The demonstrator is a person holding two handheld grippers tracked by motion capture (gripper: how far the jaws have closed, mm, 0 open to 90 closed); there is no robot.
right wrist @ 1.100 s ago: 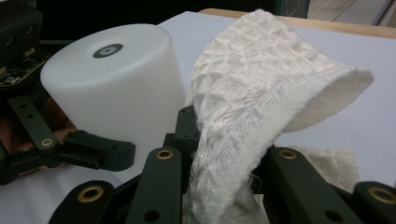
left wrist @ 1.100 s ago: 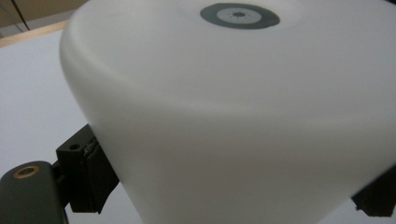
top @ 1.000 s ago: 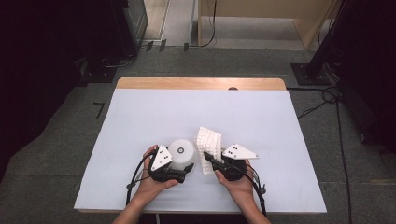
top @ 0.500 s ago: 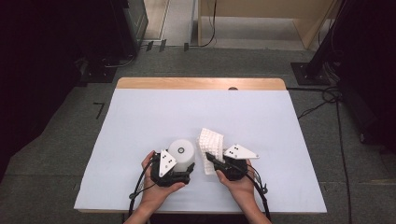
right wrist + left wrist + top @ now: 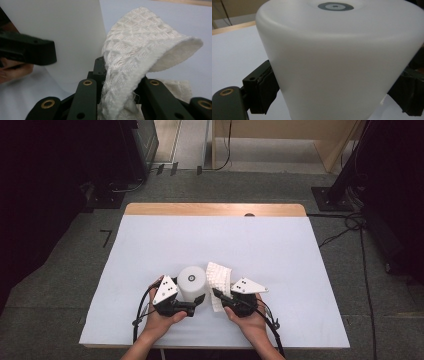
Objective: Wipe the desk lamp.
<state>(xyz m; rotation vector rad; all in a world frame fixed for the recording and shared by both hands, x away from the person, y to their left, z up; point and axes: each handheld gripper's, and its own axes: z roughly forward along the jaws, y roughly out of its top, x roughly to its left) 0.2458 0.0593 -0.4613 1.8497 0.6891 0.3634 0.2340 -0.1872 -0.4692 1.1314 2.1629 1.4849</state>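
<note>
A white plastic cylinder (image 5: 192, 281) with a grey ring on its top (image 5: 335, 6) stands near the table's front edge. My left gripper (image 5: 194, 301) is shut on it, a black pad (image 5: 265, 87) pressed against each side low down. Just right of it a white waffle-weave cloth (image 5: 219, 279) rises in a folded arc. My right gripper (image 5: 218, 296) is shut on the cloth's lower edge (image 5: 117, 75), and the free end curls over to the right. The cloth hangs right beside the cylinder's wall (image 5: 75, 37); I cannot tell whether they touch.
The white table cover (image 5: 280, 250) spreads wide behind and to both sides, with a wooden edge (image 5: 215, 209) at the back. Cables (image 5: 142, 312) trail from both grippers toward the front edge. Dark floor and stands surround the table.
</note>
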